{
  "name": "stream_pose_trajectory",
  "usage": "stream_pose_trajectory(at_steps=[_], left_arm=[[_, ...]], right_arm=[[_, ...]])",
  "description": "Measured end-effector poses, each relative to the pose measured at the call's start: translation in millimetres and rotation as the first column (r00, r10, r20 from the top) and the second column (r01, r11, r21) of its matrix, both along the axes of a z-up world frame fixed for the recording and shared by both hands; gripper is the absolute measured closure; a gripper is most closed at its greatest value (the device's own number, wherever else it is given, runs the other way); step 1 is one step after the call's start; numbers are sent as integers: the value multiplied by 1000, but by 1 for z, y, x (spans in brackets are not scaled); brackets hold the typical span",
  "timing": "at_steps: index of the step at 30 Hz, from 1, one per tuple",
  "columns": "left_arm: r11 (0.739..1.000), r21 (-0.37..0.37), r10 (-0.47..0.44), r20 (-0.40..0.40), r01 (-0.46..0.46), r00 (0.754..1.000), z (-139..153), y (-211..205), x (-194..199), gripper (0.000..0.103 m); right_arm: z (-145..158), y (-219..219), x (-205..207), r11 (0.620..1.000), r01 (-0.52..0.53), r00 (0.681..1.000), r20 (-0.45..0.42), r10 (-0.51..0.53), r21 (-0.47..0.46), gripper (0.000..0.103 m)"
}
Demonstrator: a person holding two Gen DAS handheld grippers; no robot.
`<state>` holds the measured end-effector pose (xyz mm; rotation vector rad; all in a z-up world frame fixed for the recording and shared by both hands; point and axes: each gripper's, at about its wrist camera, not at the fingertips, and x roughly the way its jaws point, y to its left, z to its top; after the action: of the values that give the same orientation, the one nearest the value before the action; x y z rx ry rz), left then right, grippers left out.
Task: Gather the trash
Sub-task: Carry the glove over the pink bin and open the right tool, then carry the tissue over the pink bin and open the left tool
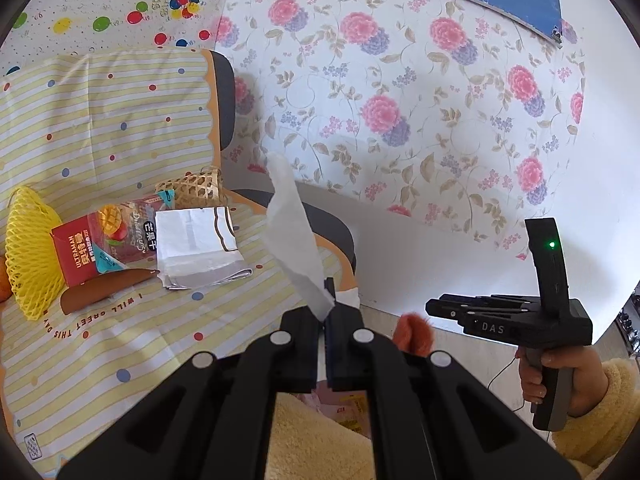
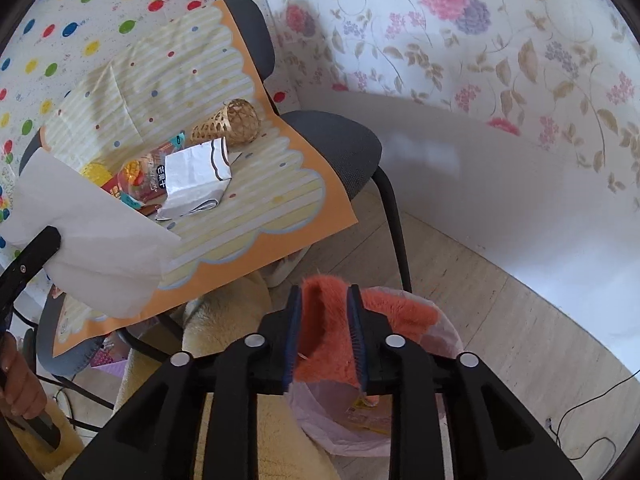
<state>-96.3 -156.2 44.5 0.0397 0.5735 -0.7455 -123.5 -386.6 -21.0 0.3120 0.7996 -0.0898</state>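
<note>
My left gripper [image 1: 325, 312] is shut on a white tissue [image 1: 294, 236], which stands up from the jaws above the chair's front edge; the tissue also shows at the left of the right wrist view [image 2: 92, 236]. My right gripper [image 2: 325, 320] is shut on an orange furry piece [image 2: 326, 332] above a pink-lined trash bag [image 2: 340, 432] on the floor. On the striped cloth [image 1: 120, 120] over the chair lie a yellow foam net [image 1: 28, 248], a red Ultraman box [image 1: 80, 248], a mango snack packet [image 1: 128, 224], a folded white wrapper [image 1: 196, 244] and a woven bamboo cone [image 1: 196, 188].
The cloth covers a grey chair [image 2: 340, 148] with black legs. A floral sheet [image 1: 400, 100] hangs on the wall behind. The floor [image 2: 500, 320] is pale wood with a thin black cable [image 2: 592, 444] at the right. My cream fleece sleeves lie below both grippers.
</note>
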Motion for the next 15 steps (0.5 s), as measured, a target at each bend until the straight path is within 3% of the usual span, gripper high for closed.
stream_pose_trajectory(at_steps=[9, 15], left_arm=[[998, 5, -57, -16, 57, 998, -4, -13, -3, 103], [983, 9, -183, -42, 184, 982, -10, -48, -13, 103]], right_arm=[[33, 6, -8, 998, 0, 993, 114, 8, -68, 60], [43, 0, -18, 998, 20, 987, 161, -10, -64, 60]])
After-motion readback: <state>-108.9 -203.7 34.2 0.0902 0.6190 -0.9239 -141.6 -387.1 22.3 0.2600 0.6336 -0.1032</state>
